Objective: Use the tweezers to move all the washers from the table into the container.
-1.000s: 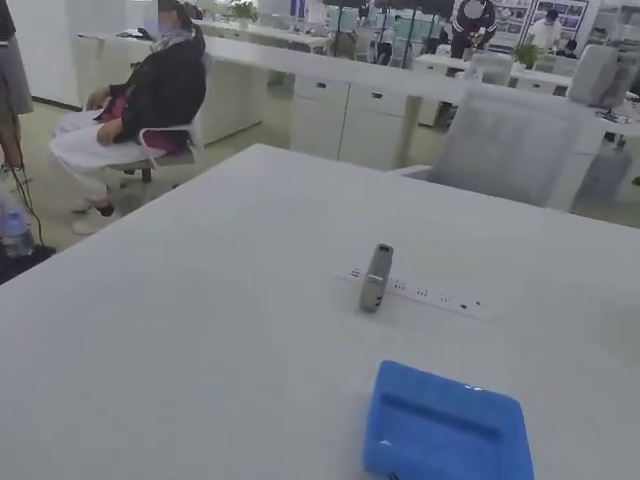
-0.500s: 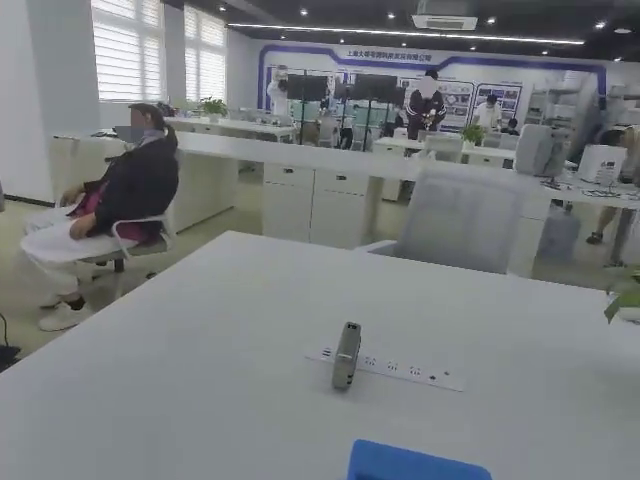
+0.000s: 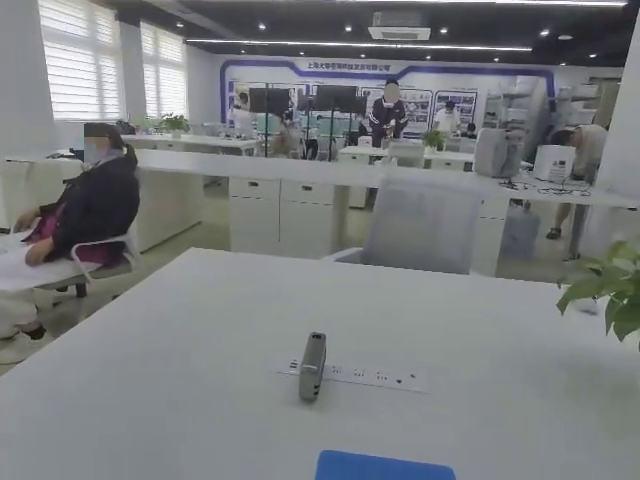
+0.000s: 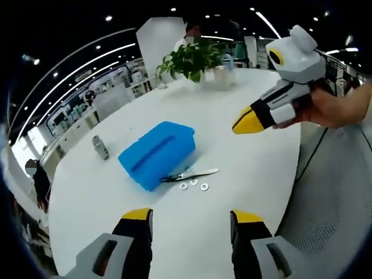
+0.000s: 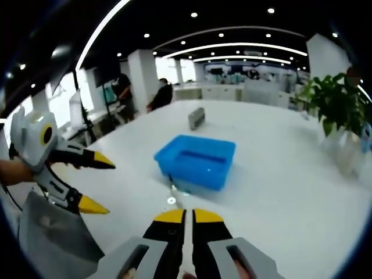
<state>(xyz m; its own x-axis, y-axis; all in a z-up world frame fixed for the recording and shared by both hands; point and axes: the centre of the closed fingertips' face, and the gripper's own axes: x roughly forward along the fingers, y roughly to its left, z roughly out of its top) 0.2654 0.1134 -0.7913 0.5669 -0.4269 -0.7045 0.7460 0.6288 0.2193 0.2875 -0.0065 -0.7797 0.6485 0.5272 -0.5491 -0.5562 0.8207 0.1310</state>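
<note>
A blue container (image 4: 157, 152) sits on the white table (image 4: 256, 163), and its far rim (image 3: 385, 467) peeks in at the bottom of the head view. Metal tweezers (image 4: 189, 175) lie beside its near side, with three small washers (image 4: 193, 185) just in front of them. My left gripper (image 4: 192, 224) hovers open and empty well short of the washers. My right gripper (image 4: 250, 122), held in a hand, hangs above the table to the right, jaws together. In the right gripper view its jaws (image 5: 189, 218) are shut on nothing, facing the container (image 5: 196, 160); a washer (image 5: 171, 200) lies between.
A power strip with a grey adapter (image 3: 313, 366) runs across mid-table behind the container. A potted plant (image 4: 192, 58) stands at the table's far end. A grey office chair (image 3: 425, 225) faces the far side, and a person (image 3: 85, 215) sits to the left.
The head camera has tilted upward, so the container has slid to the bottom edge of the head view. Nothing on the table has visibly moved.
</note>
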